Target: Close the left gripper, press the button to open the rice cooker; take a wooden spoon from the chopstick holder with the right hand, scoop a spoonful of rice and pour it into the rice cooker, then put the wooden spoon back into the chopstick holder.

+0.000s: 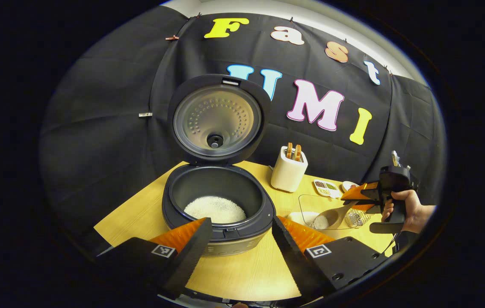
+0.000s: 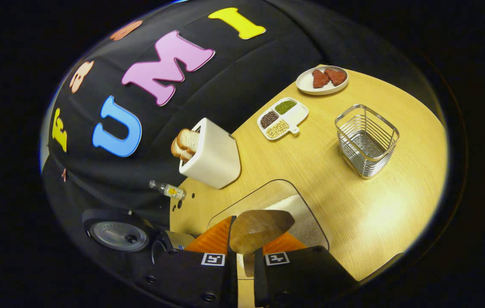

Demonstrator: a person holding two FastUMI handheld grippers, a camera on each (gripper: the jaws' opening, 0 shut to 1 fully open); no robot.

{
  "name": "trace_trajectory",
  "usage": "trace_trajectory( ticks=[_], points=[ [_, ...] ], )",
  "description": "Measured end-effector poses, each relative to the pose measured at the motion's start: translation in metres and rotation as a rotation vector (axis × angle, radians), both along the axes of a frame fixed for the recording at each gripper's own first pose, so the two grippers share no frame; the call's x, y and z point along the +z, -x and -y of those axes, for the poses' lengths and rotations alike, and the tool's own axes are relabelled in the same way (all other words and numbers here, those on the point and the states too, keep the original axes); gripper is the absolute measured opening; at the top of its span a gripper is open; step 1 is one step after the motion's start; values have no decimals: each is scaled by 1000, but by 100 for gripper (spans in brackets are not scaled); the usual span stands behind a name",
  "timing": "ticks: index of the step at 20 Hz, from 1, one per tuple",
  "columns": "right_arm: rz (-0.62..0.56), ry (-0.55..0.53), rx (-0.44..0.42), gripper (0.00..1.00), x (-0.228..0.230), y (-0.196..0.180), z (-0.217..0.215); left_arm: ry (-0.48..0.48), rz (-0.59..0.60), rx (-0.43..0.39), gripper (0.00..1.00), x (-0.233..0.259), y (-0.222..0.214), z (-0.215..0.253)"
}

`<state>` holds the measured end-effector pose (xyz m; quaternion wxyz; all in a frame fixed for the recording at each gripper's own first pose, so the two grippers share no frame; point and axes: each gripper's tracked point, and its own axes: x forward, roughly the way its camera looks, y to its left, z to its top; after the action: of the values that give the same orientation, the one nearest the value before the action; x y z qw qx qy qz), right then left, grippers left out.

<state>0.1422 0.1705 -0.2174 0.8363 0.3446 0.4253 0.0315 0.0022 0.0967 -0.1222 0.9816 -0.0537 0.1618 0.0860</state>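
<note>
The black rice cooker [image 1: 218, 201] is seen standing open on the pale wooden table [image 1: 246, 273], its round lid [image 1: 219, 117] raised and a layer of white rice already lying in the dark inner pot, so the button step is judged done. The left gripper [image 1: 238, 239] is held just in front of the cooker with its fingers spread wide and nothing between them. The right gripper [image 2: 242, 246] is closed narrowly on the handle of the light-brown wooden spoon [image 2: 259, 229], whose bowl is dipped into the clear glass dish of rice [image 2: 298, 222] beside the white toaster [image 2: 212, 160]. The scooping step is judged to be in hand. The silver wire chopstick holder [image 2: 366, 141] stands empty, well apart on the table. Next, the spoon would need to be lifted level, carried over the open pot and tipped there; a tilt on the way could spill grains onto the table
</note>
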Motion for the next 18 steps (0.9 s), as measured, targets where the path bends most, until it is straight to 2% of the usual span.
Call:
trace_trajectory(
  ticks=[4,8,13,18],
  points=[
    [-7,-63,-96,19,16,-8,19,-29,13,-11,95,8,-2,-1],
    [-4,-150,-116,19,44,-11,10,-35,20,-24,95,10,1,-1],
    [45,-210,-45,19,89,-18,-34,-3,26,-7,95,5,8,-8],
    [91,-260,46,19,128,-22,-91,19,53,59,95,10,16,-33]
  ],
)
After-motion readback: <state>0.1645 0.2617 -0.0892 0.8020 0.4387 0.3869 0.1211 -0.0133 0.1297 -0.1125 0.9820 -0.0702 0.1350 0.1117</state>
